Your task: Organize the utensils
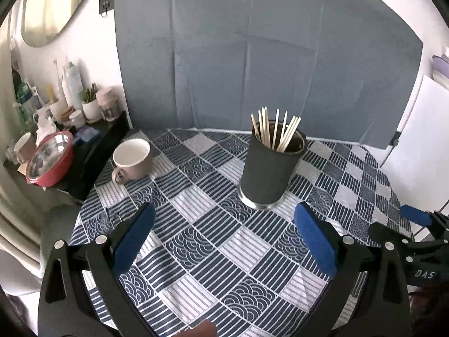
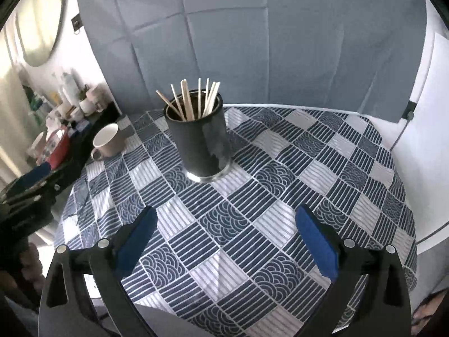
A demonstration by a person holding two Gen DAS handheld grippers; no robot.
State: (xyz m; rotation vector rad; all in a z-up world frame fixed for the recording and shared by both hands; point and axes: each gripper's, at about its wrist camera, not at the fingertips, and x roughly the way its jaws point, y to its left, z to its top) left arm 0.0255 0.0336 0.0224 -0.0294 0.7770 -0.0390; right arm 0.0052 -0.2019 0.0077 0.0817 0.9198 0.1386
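Both tongs gaping, chopstick holder well beyond, upright.

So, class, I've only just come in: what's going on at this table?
A person holds a two-finger gripper in each hand over a round table with a checked cloth. The left gripper and right gripper are both open and empty, touching nothing. A dark holder stands upright on the cloth with wooden chopsticks standing in it. A mug sits apart near the left edge and looks empty. No loose utensils are visible on the cloth.
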